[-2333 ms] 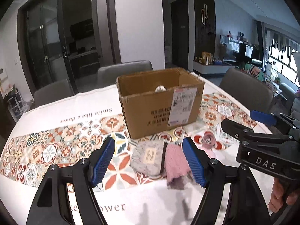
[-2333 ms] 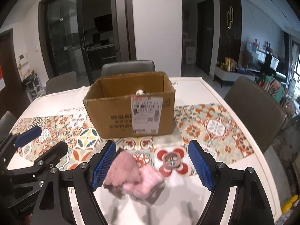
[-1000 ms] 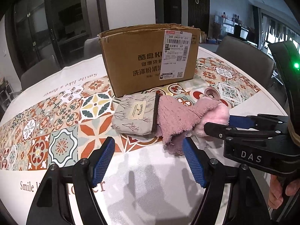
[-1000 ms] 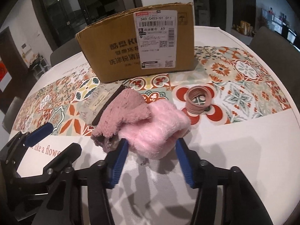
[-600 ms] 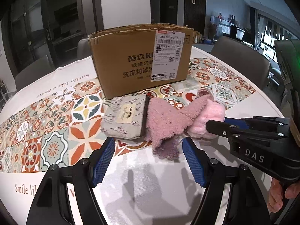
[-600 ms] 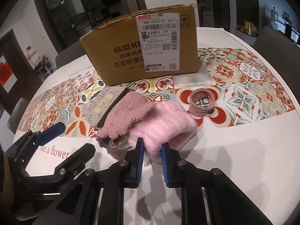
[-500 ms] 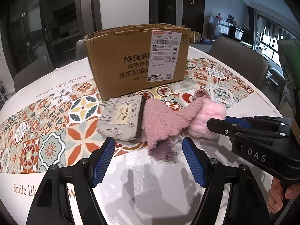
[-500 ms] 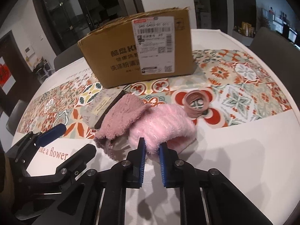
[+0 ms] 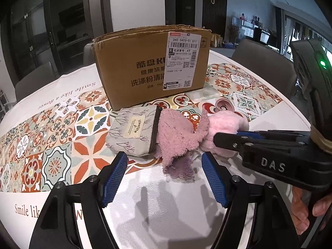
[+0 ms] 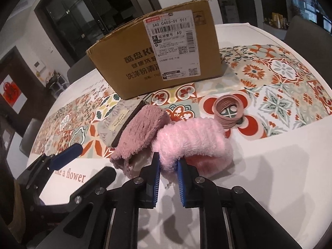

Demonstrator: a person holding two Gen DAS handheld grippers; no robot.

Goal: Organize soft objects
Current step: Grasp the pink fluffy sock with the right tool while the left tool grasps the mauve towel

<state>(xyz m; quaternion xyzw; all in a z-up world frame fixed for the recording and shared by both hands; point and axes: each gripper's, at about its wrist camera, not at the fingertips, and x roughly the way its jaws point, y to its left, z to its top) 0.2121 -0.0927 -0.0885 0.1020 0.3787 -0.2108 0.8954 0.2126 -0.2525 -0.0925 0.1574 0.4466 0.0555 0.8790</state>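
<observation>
Pink fuzzy band (image 10: 193,143) pinched by right tool (image 10: 167,161) low over table, left tool (image 9: 164,178) level, spread wide

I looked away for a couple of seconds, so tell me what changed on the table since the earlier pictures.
The right hand-held gripper came down, moved in and shut on the light pink fluffy piece. The left hand-held gripper also dropped lower but stayed open, holding nothing. The darker pink cloth, grey pouch, ring stack and cardboard box kept their places.

Pink fluffy band (image 10: 193,139); mauve cloth (image 10: 137,134); brown box (image 9: 149,68); floral-tile tablecloth (image 9: 51,128).
</observation>
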